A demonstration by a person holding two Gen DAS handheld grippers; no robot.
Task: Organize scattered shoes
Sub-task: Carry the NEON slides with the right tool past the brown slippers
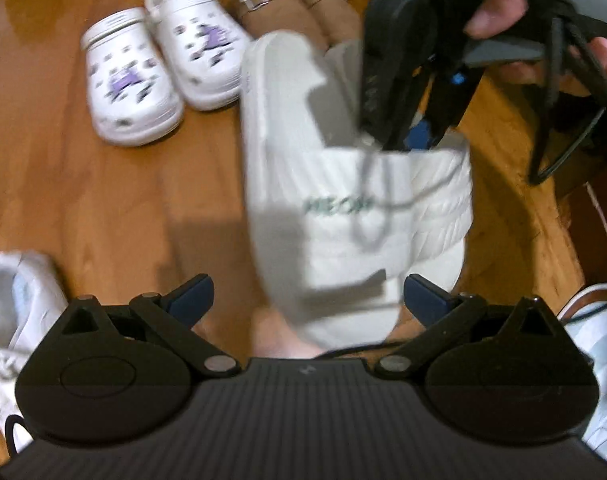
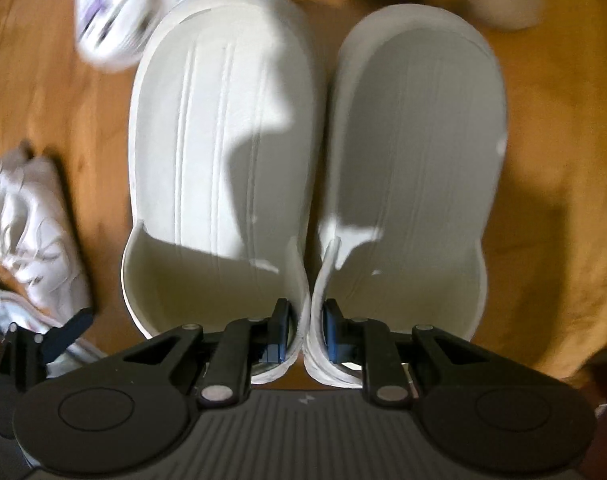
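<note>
Gripping paired slides (image 2: 311, 184), right tongs (image 2: 306, 332)

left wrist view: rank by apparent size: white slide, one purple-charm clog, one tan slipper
1. white slide: largest, though it is nearest the camera, held by the right gripper.
2. purple-charm clog.
3. tan slipper: smallest, but farthest and partly hidden, so unsure.

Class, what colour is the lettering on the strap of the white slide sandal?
Green lettering on the white slide sandal, clearest in the left wrist view.
</note>
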